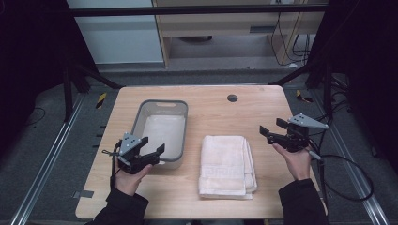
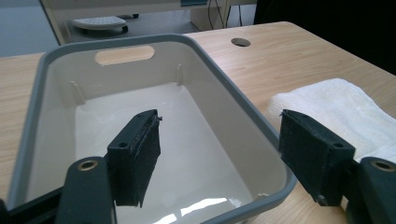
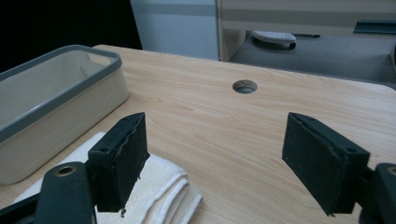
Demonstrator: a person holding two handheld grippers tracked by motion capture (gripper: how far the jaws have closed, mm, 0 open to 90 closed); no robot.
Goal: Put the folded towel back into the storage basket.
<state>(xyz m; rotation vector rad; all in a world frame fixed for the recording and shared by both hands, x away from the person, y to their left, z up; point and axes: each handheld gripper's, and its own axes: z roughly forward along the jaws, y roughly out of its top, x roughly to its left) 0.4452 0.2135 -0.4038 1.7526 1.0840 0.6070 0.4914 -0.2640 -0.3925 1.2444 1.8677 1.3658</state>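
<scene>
White terry towel (image 1: 226,165) lies folded flat on the table (image 1: 211,110), and I take it as my landmark. From the high view it sits near the front edge, about midway across, its long side running away from me and its stacked folded edges showing along its right side. Just left of the towel stands the tub (image 1: 162,129), a pale bin with a grey rim and a handle slot in its far wall; the two are close but apart, with a strip of bare wood between them. Beyond the towel, well off toward the far edge, is the round cable hole (image 1: 232,98).

My left gripper (image 1: 152,152) is left of the towel, hanging over the tub's near rim with its jaws wide apart and nothing between them. In the left gripper view (image 2: 219,156) one jaw stands over the tub's inside and the other outside the rim, with the towel's corner (image 2: 336,109) behind it.

My right gripper (image 1: 271,130) is right of the towel, beside its far corner and clear of it, jaws also spread wide and empty. The right gripper view (image 3: 215,163) shows the towel's layered corner (image 3: 163,189) under the left jaw, bare wood between the jaws, and the tub (image 3: 56,112) off to the left.
</scene>
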